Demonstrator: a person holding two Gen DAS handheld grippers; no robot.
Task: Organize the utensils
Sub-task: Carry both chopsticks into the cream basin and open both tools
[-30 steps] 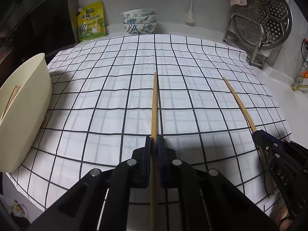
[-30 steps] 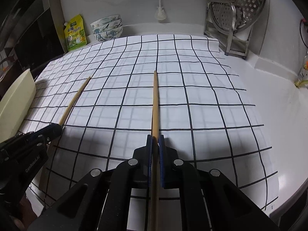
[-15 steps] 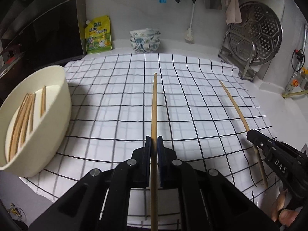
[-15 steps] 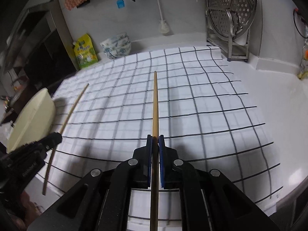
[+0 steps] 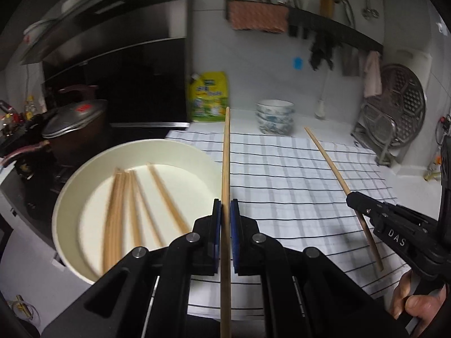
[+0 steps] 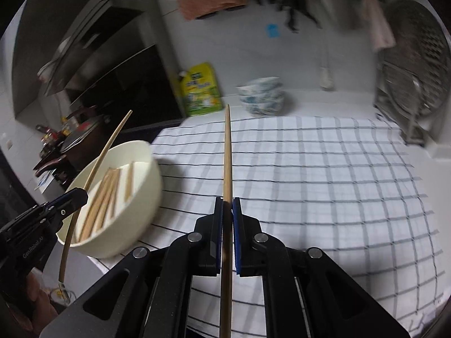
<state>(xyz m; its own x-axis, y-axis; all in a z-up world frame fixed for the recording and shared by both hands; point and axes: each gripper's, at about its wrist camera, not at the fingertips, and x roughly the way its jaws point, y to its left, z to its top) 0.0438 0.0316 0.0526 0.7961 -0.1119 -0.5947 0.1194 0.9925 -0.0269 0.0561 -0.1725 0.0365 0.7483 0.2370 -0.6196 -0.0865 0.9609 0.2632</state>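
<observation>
My left gripper point(image 5: 225, 211) is shut on a wooden chopstick point(image 5: 226, 157) and holds it in the air by the right rim of the cream bowl point(image 5: 64, 197). Several chopsticks point(image 5: 126, 202) lie in that bowl. My right gripper point(image 6: 227, 211) is shut on a second chopstick point(image 6: 227, 152), raised over the checked cloth point(image 6: 324, 174). The right gripper point(image 5: 358, 201) and its chopstick point(image 5: 327, 157) also show in the left wrist view. The left gripper point(image 6: 76, 197) with its chopstick point(image 6: 104, 152) shows over the bowl point(image 6: 146, 174) in the right wrist view.
A yellow pouch point(image 5: 208, 98) and stacked patterned bowls point(image 5: 274, 117) stand at the back wall. A metal rack with a steamer plate point(image 5: 394, 107) is at the right. A lidded pot point(image 5: 73, 118) sits on the stove at the left, behind the cream bowl.
Both grippers have lifted their chopsticks off the cloth and swung left toward the cream bowl. The views now tilt up and show the back wall.
</observation>
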